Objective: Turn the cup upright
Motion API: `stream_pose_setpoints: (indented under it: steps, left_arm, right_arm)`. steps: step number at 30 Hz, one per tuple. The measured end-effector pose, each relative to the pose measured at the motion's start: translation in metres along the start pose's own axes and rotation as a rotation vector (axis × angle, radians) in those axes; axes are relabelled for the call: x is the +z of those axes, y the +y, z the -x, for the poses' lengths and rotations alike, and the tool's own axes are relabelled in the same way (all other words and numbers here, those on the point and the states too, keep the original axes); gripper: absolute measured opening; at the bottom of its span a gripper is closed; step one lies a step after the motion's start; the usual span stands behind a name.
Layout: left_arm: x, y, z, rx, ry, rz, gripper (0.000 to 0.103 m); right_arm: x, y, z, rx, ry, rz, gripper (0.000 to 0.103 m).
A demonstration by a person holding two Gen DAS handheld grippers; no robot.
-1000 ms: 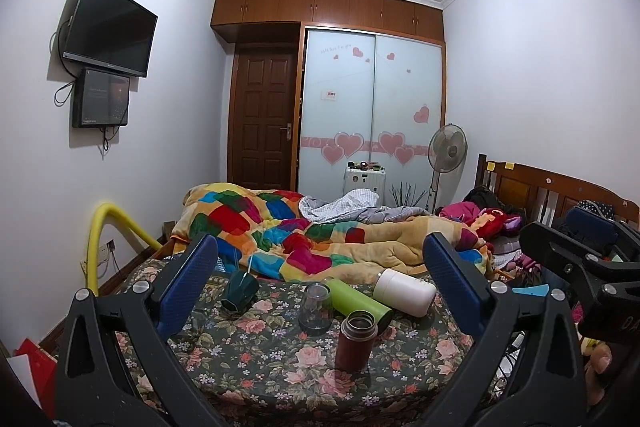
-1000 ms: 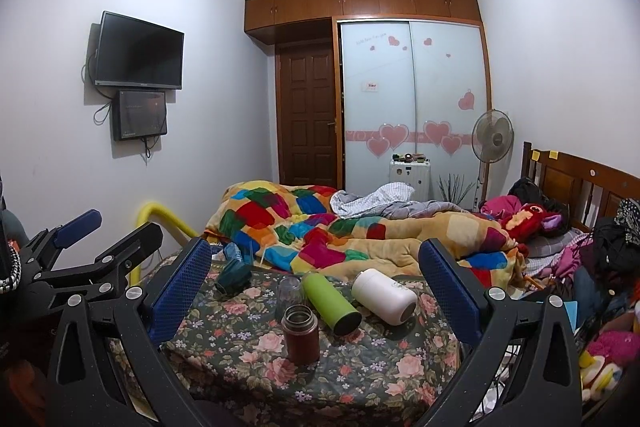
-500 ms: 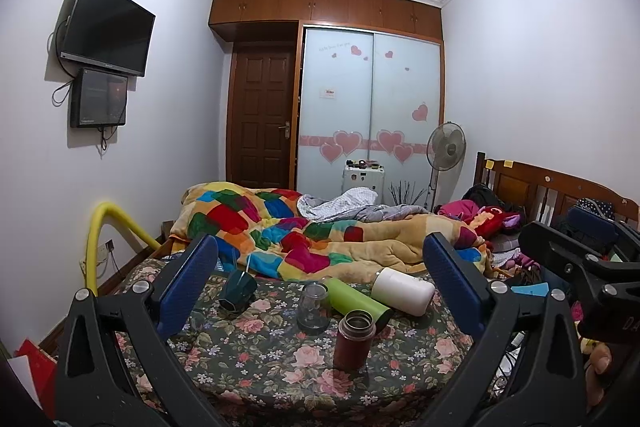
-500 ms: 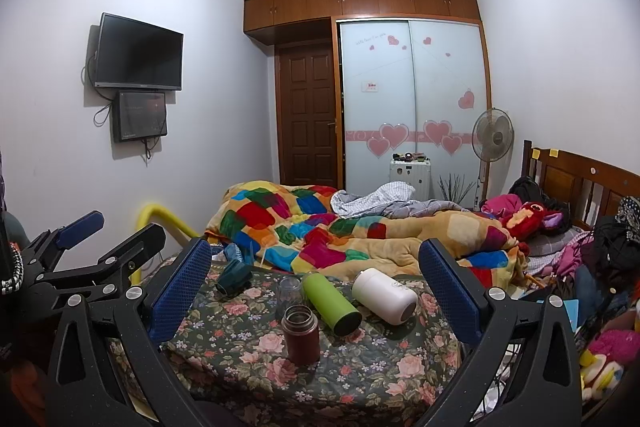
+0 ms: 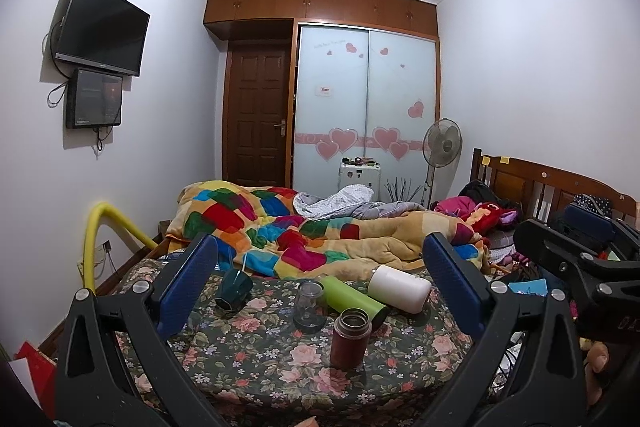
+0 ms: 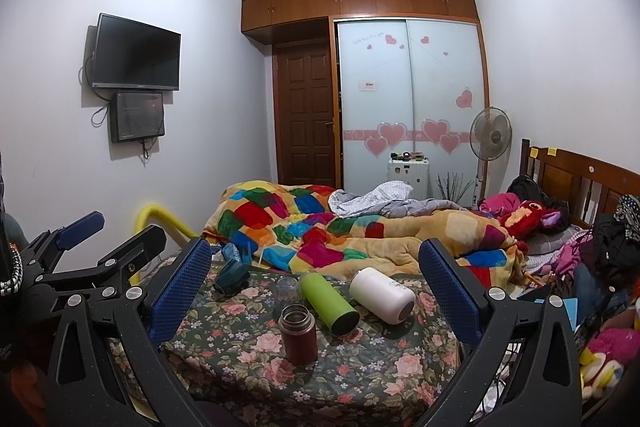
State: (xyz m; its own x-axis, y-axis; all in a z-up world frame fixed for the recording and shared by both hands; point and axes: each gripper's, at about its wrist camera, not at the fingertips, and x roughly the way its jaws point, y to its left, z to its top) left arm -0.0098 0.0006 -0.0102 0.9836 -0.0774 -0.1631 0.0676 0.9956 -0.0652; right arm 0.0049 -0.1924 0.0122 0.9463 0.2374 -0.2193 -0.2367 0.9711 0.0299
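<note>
- While both tools hang spread, the left tool [image 5: 320, 283] and right tool [image 6: 316, 283] hold nothing.
- Tipped dark-green faceted cup [image 5: 234, 289] lies toward the floral tabletop's [image 5: 260, 359] far-left corner (left tool likely nearer), mouth facing near-left.

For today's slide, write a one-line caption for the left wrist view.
Open left gripper faces a floral table: green bottle, white bottle and dark green cup lie tipped.

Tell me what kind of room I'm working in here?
A lived-in bedroom, most likely: a bed with a patchwork quilt and wooden headboard, a sliding wardrobe, and a wall TV.
</note>
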Motion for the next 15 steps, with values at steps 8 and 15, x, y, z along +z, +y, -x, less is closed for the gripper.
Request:
stream_pose_setpoints:
  steps: [8,15]
  left_arm:
    - [-0.0004,-0.0044,-0.0019,-0.008,0.006,-0.019,0.103]
    - [-0.0003,-0.0038,-0.0075,-0.008,0.023,-0.022,0.103]
  right_arm:
    - [-0.0034,-0.0022,-0.0021,-0.009,0.011,-0.005,0.103]
    - [-0.0046,-0.0071,-0.0075,-0.015,0.026,-0.020,0.103]
